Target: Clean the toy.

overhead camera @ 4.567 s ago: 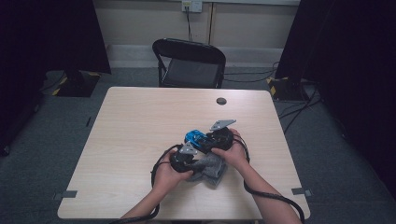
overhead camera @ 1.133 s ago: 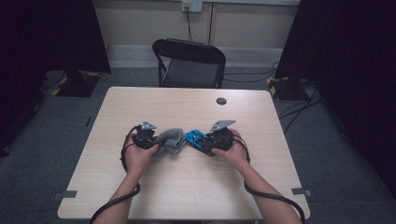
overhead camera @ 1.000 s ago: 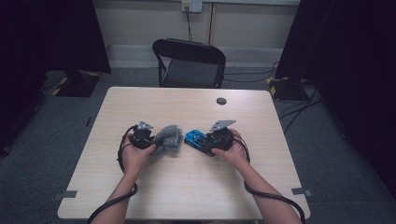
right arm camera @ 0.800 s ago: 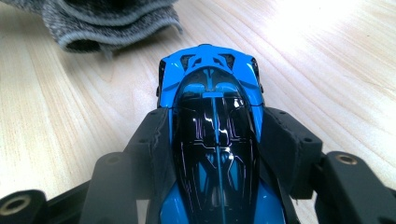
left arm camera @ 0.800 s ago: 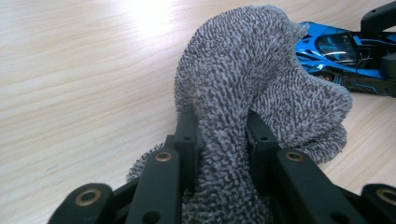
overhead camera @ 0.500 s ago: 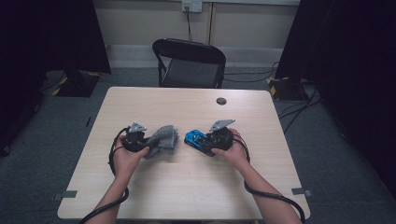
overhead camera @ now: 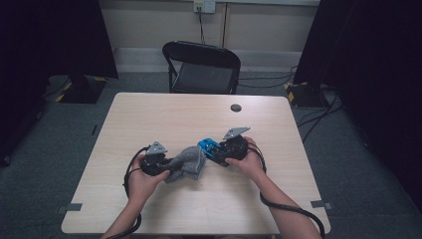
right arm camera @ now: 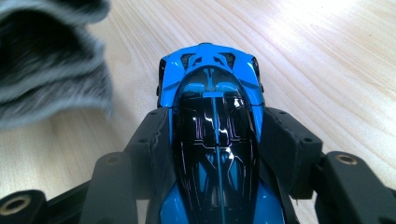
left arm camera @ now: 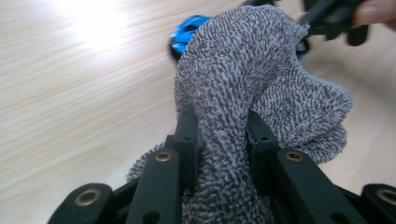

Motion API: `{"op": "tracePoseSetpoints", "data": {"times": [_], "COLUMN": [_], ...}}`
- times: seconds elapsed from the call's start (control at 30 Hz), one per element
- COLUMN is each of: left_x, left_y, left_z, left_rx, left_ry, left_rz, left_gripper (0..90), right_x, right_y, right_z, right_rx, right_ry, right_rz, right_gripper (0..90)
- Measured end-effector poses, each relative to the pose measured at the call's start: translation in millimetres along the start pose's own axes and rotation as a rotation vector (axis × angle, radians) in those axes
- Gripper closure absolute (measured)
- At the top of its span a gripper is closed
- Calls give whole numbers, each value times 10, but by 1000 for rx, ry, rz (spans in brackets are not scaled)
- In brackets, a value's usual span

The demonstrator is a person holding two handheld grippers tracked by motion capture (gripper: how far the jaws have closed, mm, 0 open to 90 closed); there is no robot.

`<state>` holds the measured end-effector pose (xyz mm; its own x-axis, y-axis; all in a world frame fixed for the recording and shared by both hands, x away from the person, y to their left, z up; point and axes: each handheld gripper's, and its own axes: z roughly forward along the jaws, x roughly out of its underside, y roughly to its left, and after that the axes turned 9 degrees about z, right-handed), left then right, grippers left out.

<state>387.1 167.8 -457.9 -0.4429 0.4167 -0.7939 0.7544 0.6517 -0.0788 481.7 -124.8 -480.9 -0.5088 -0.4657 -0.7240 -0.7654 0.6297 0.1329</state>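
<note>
Two hand-held grippers are working near the front middle of a pale wooden table, one in each of a person's hands. In the high view, the left gripper is sitting in the left hand and pointing toward the table's centre, with its jaws clenching a grey cloth. From the left gripper view, the two black jaws are pressing in from both sides on a bunched fold of that cloth, which is rising between them and flopping over to the right; its surface is nubby, like terry towelling. Behind the cloth, a bit of a blue toy car is peeking out.

The right gripper is resting in the right hand and pointing left, toward the cloth. Its jaws are grasping the toy car, a small glossy blue racer with a black cabin. In the right gripper view, the jaws are hugging both flanks of the car, whose nose is pointing away from the camera, while a blurred edge of the cloth is hanging at the upper left. Whether the car is touching the table is hard to tell.

Seen from above, cloth and car are lying just beside each other, between the two hands. A black cable is looping from the left gripper. Beyond the table, a black folding chair is standing, and a small dark round disc is lying near the far edge.
</note>
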Motion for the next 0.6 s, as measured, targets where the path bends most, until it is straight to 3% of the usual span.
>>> {"op": "tracePoseSetpoints", "data": {"times": [0.3, 0.6], "left_x": [-74, -136], "left_y": [-386, -710], "left_z": [231, 578], "left_rx": [107, 221], "left_ry": [45, 69], "left_rz": [91, 132], "left_gripper": [712, 711], "right_x": [9, 14], "right_y": [8, 0], "right_z": [2, 4], "right_rx": [4, -1], "right_ry": [-8, -13], "right_rz": [4, 10], "right_gripper": [434, 434]}}
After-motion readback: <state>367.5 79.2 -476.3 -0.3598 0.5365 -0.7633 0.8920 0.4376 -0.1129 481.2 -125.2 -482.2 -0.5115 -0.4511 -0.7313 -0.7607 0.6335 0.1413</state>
